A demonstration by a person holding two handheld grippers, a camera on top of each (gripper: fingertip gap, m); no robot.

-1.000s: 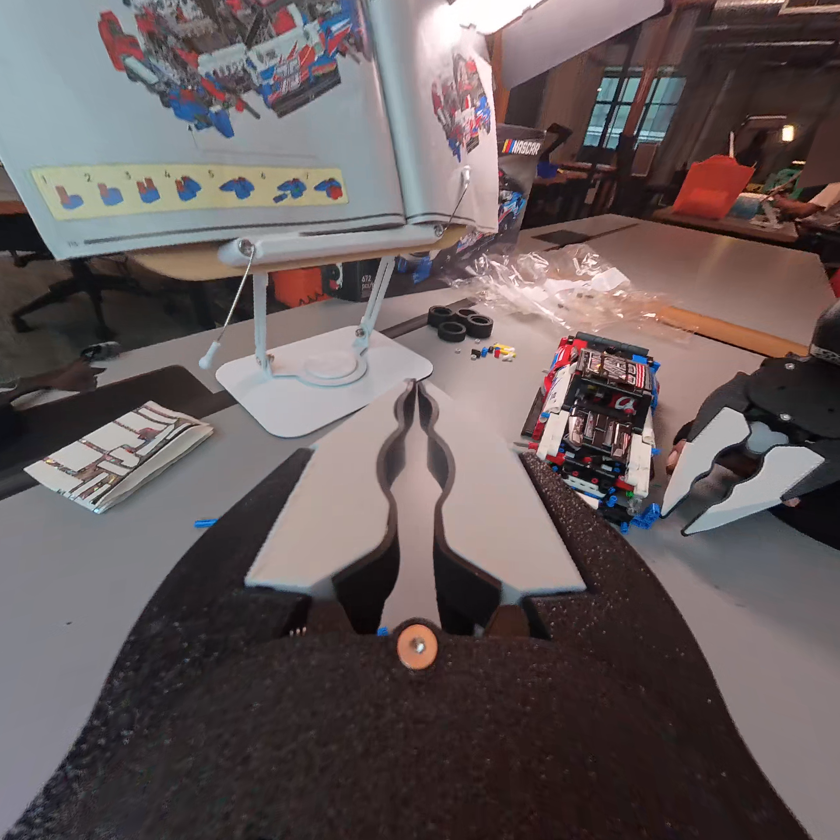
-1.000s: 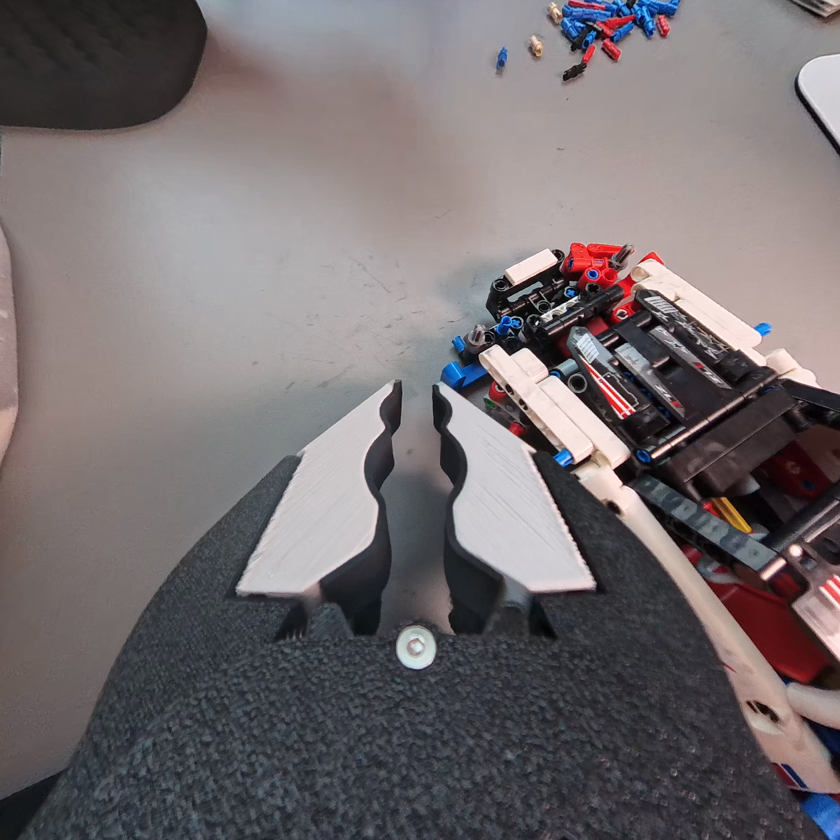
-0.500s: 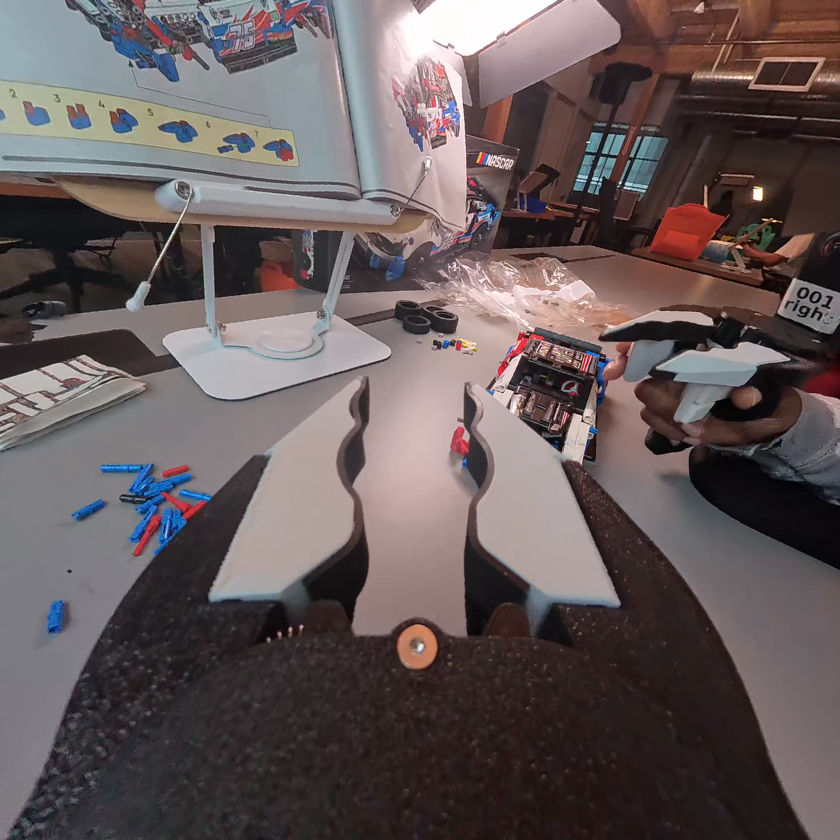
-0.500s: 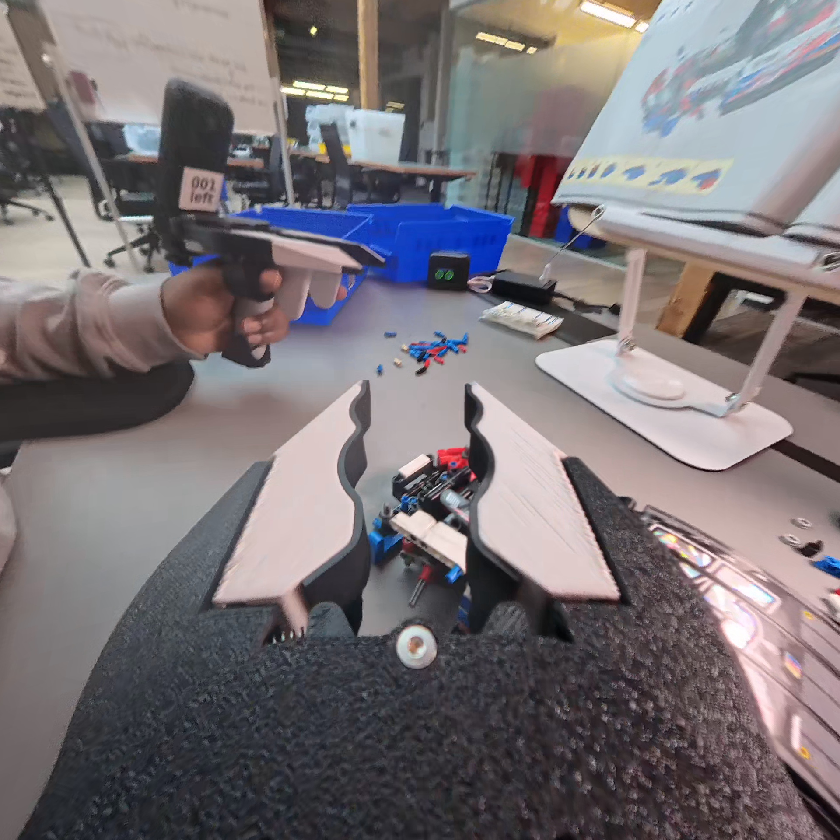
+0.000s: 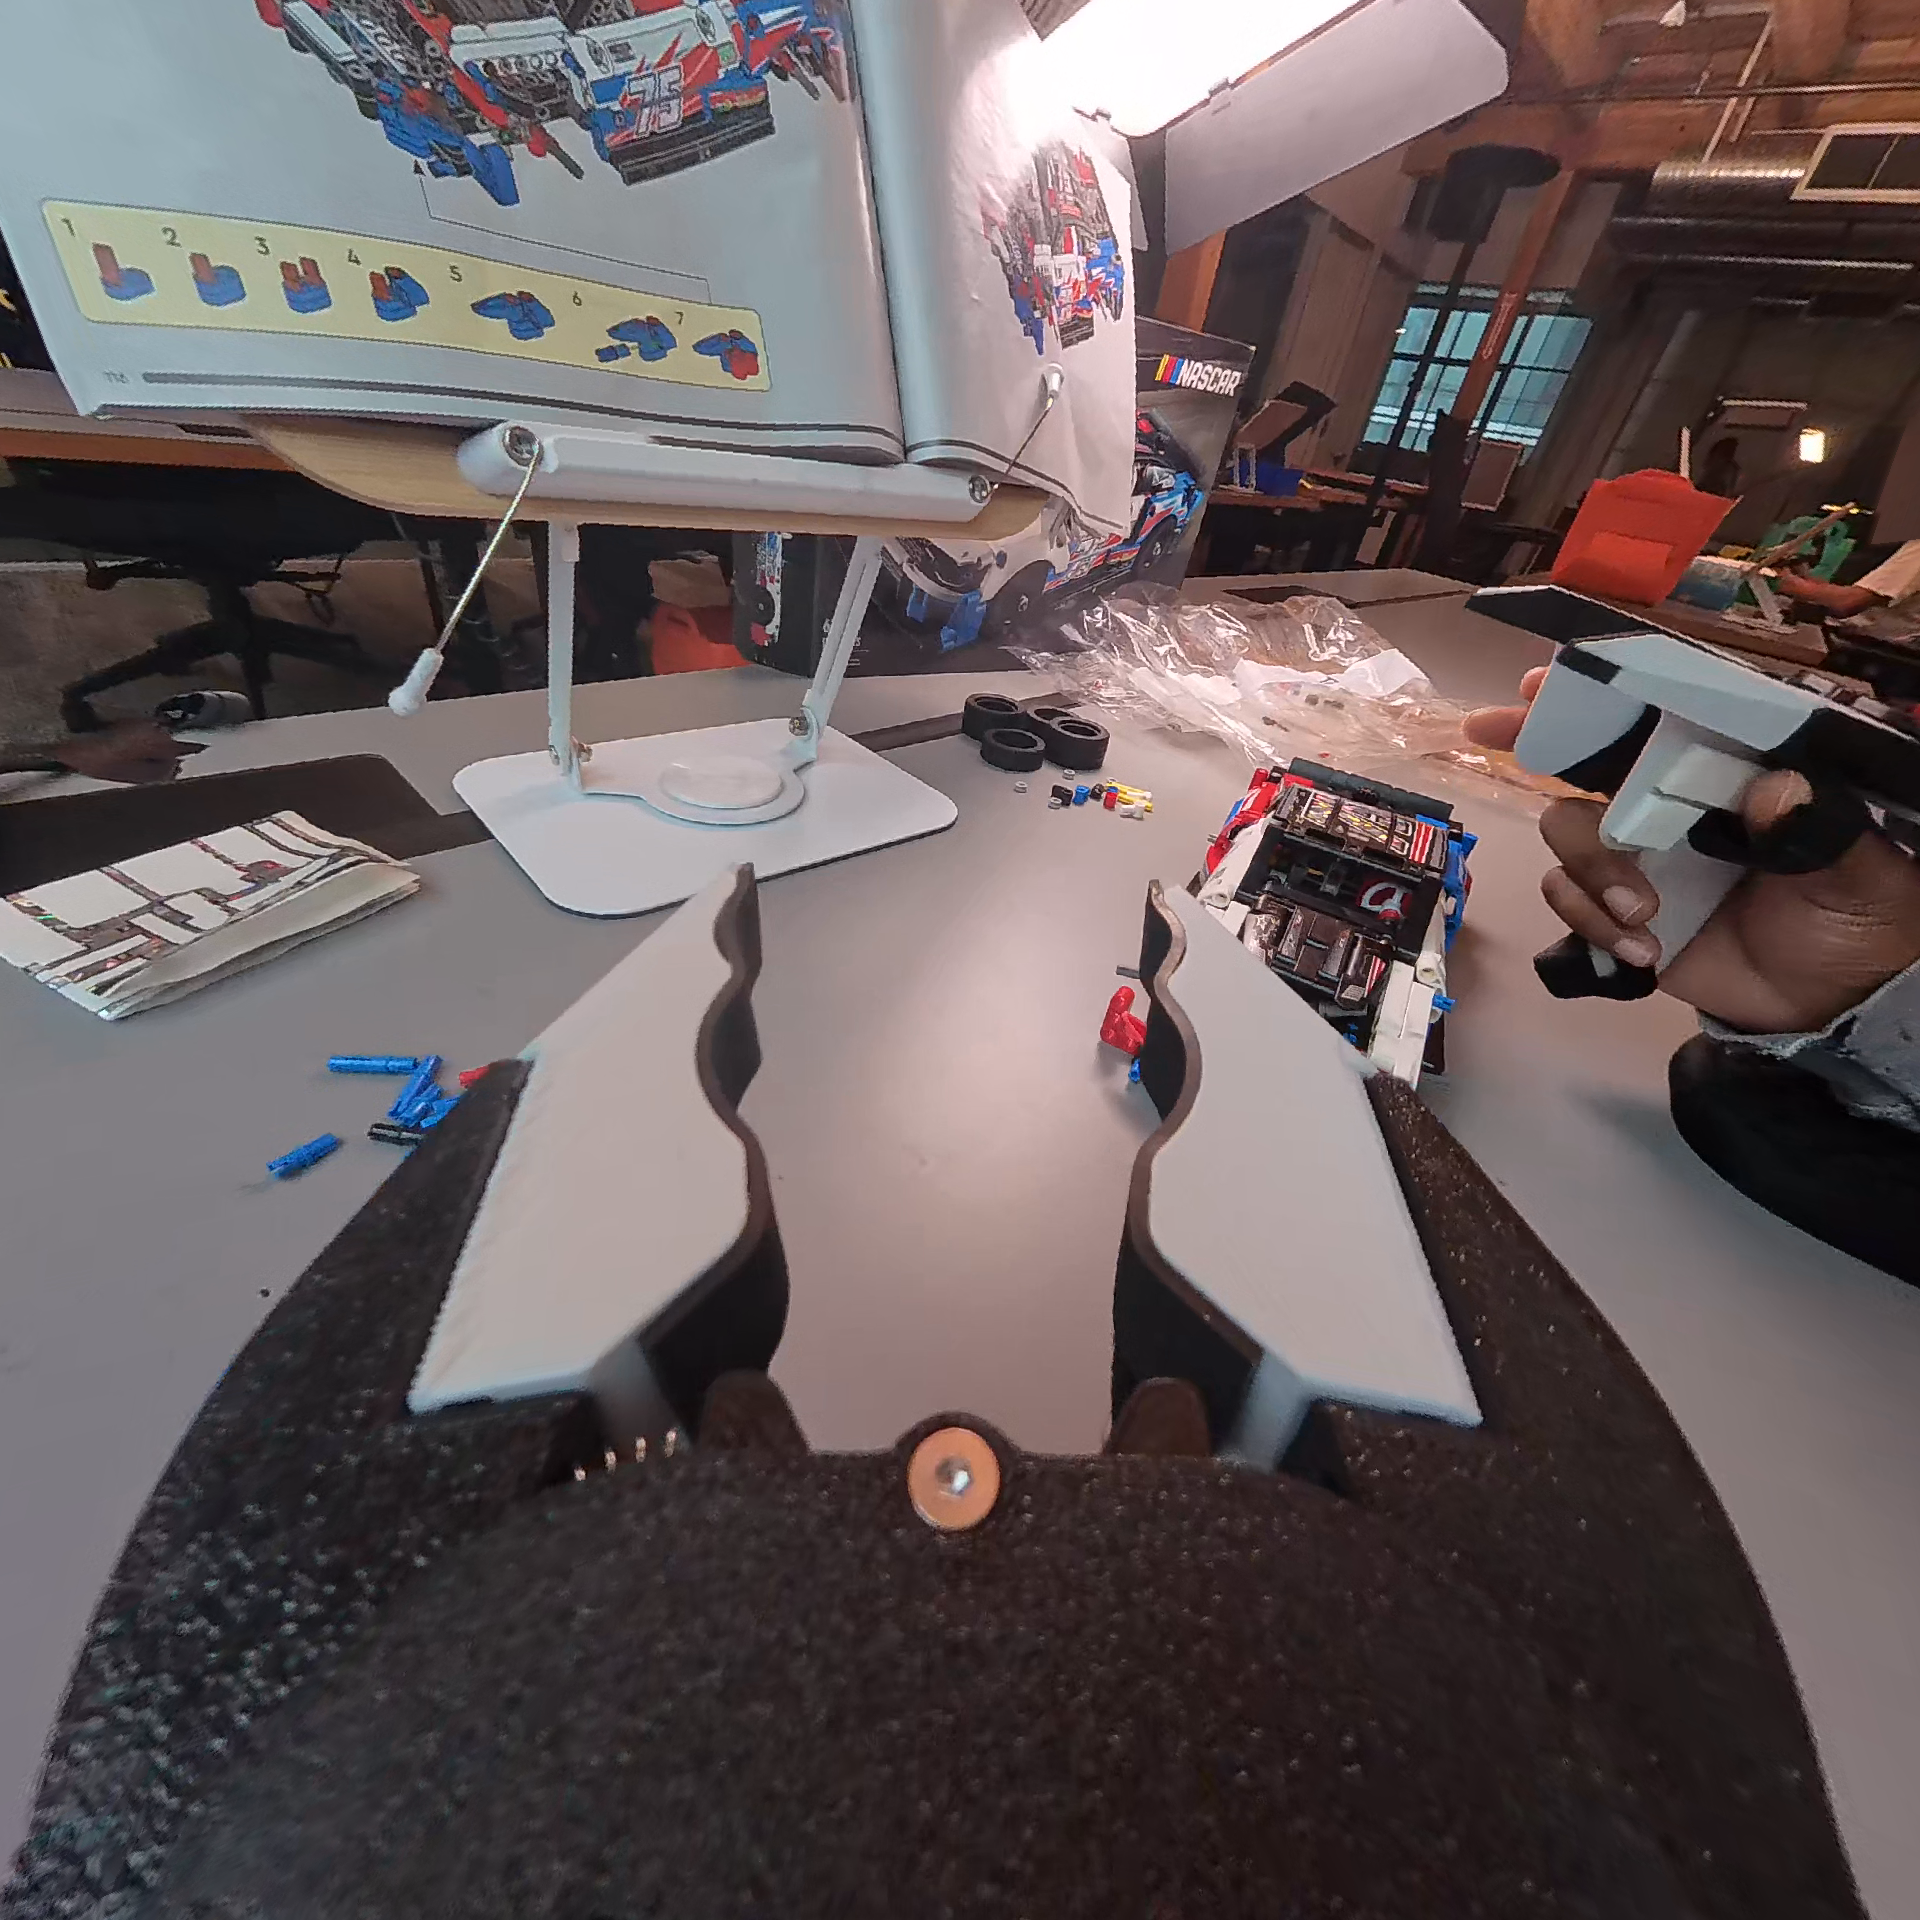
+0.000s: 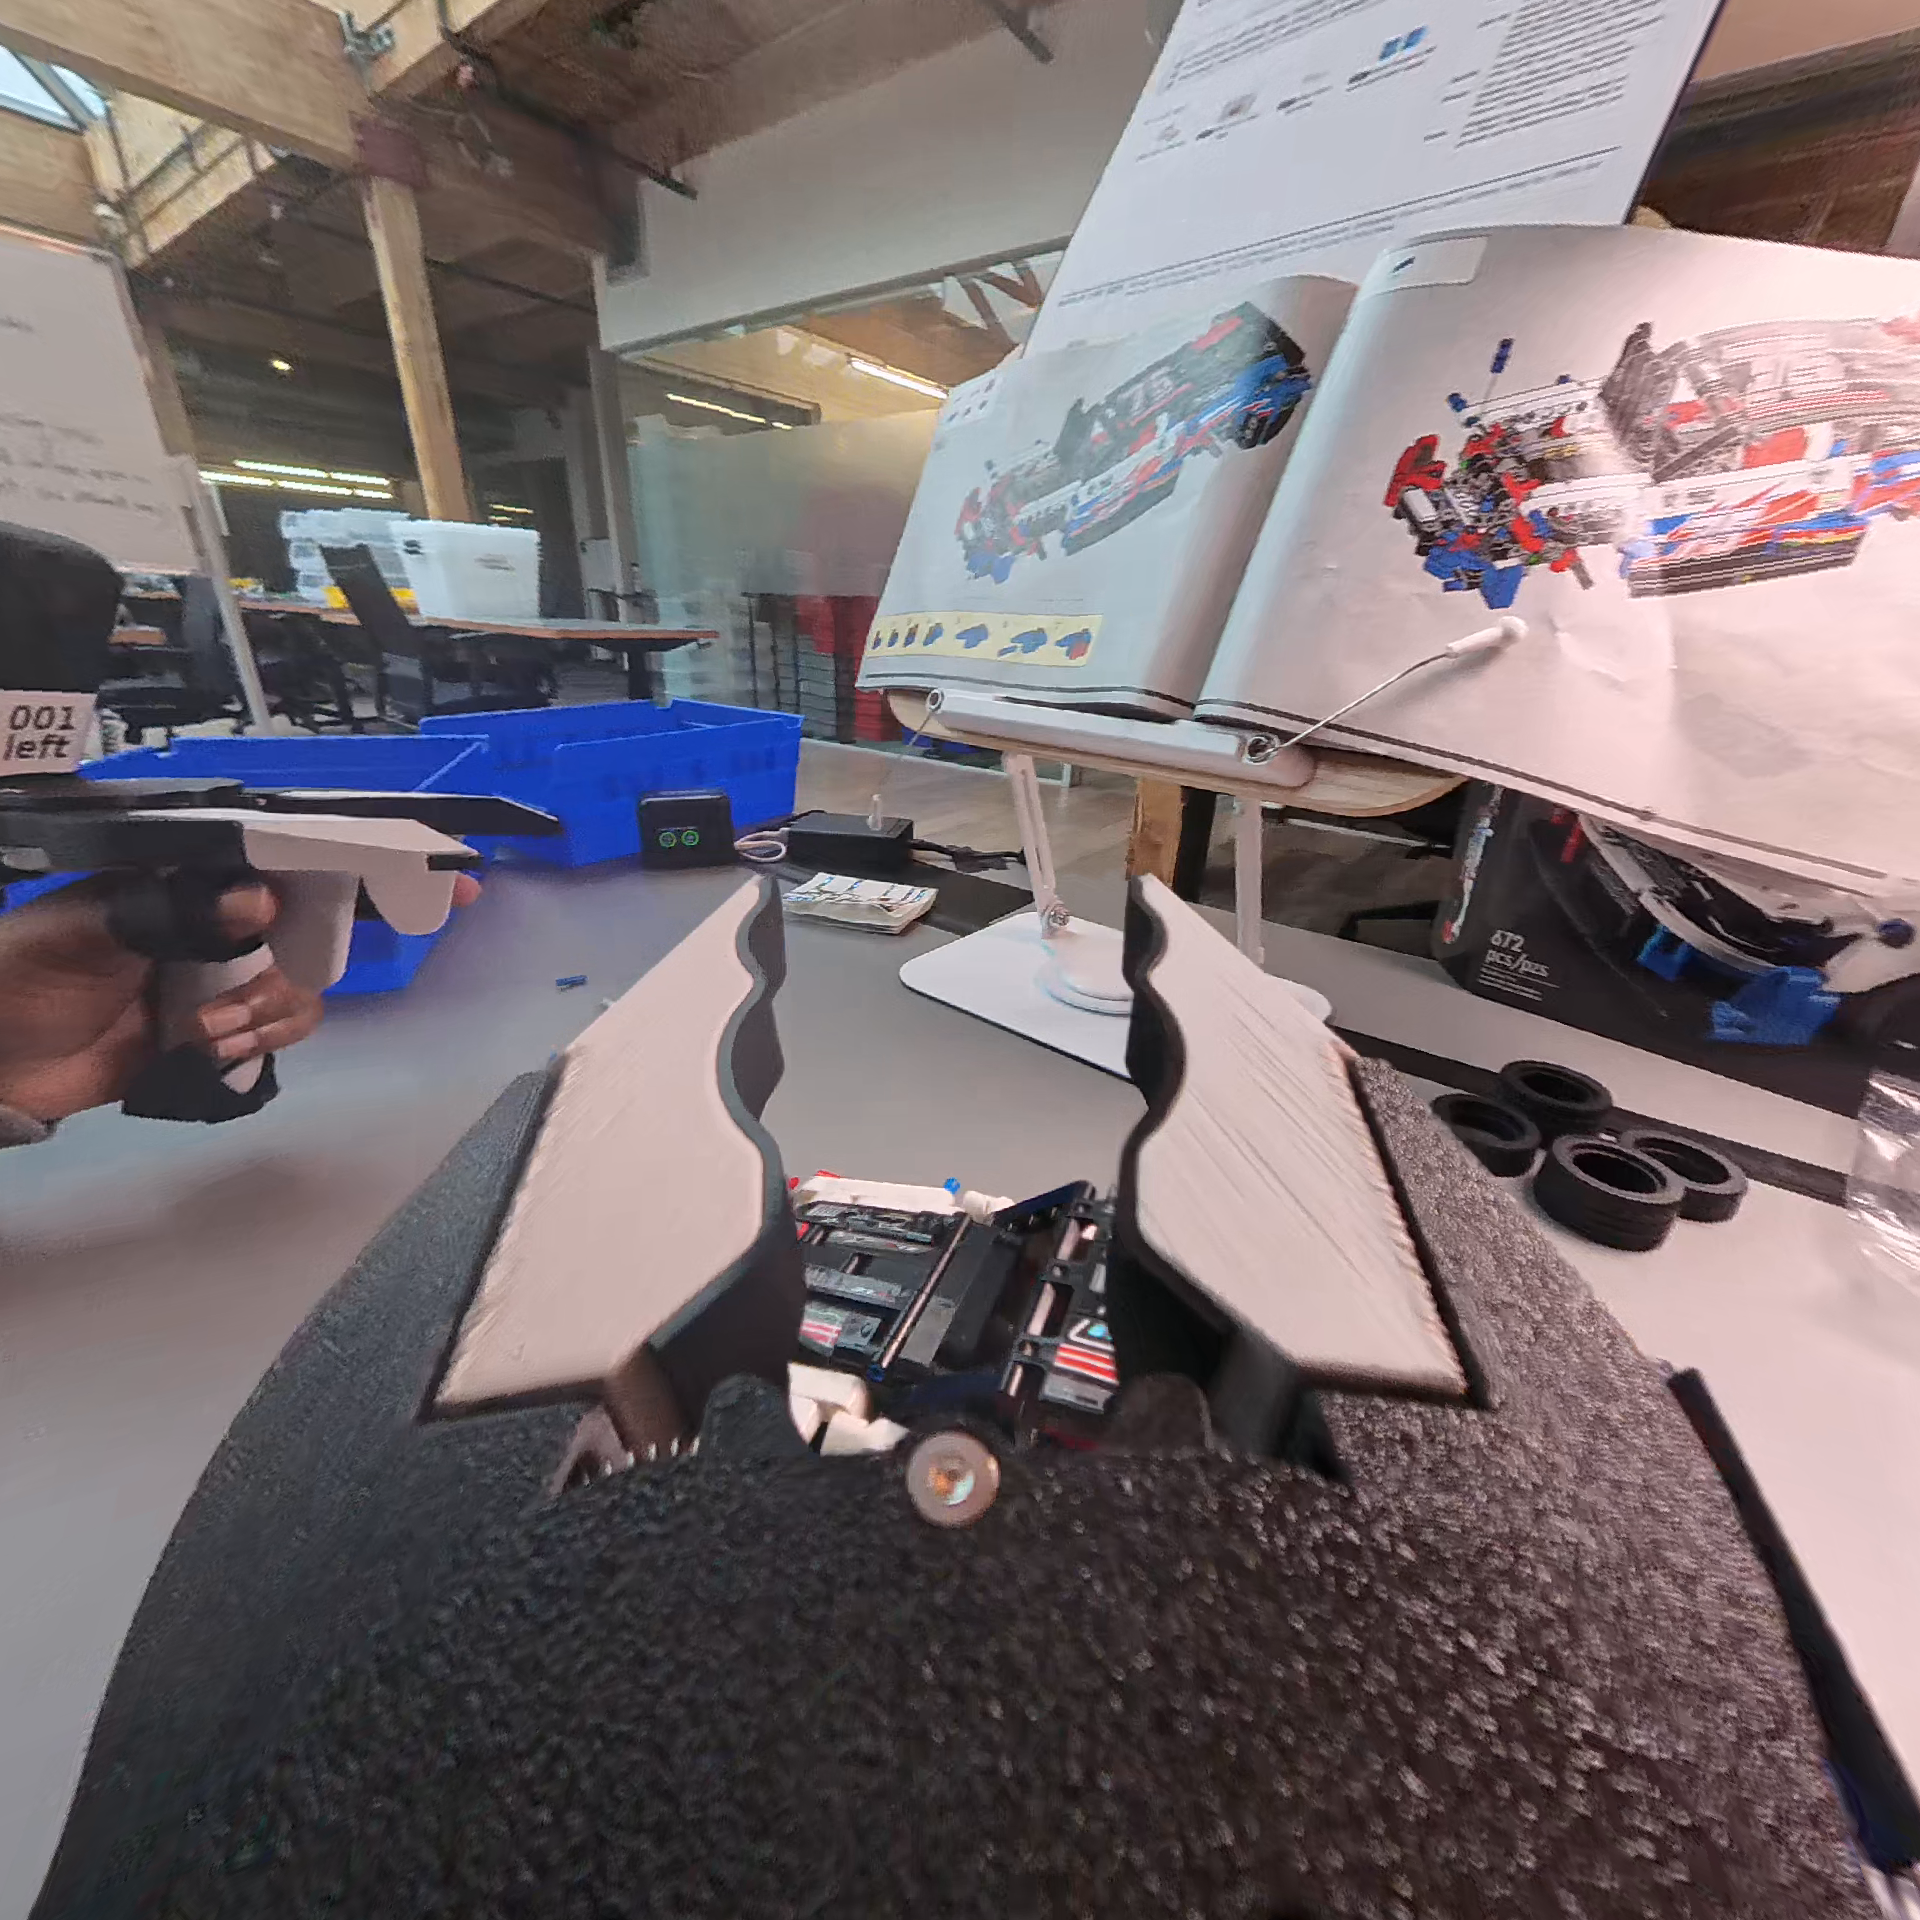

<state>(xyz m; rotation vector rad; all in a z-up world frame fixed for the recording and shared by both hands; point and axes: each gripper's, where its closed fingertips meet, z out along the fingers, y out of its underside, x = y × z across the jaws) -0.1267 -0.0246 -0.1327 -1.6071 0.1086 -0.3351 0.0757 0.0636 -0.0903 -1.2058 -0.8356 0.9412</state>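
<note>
A brick-built race car (image 5: 1340, 904), black, white, red and blue, sits on the grey table (image 5: 935, 1039). My left gripper (image 5: 948, 904) is wide open and empty, held above the table just left of the car. A small red piece (image 5: 1120, 1016) lies by its right fingertip. My right gripper (image 6: 948, 896) is wide open and empty, raised over the car (image 6: 956, 1278), which shows low between its fingers. The right gripper also shows in the left wrist view (image 5: 1621, 665), held in a hand. The left gripper shows in the right wrist view (image 6: 416, 842), held in a hand.
An open instruction book on a white stand (image 5: 707, 800) is at the back. Black tyres (image 5: 1034, 732), small loose pieces (image 5: 1091, 795), blue and red pins (image 5: 395, 1091), a folded sheet (image 5: 197, 909), clear bags (image 5: 1247, 665), the kit box (image 6: 1621, 935) and blue bins (image 6: 613, 769) lie around. My left tips are roughly 15 cm from the small red piece (image 5: 1120, 1016).
My left gripper went from shut to wide open and drew back from the stand. My right gripper opened wider and tilted up from looking down at the car to looking level across the table.
</note>
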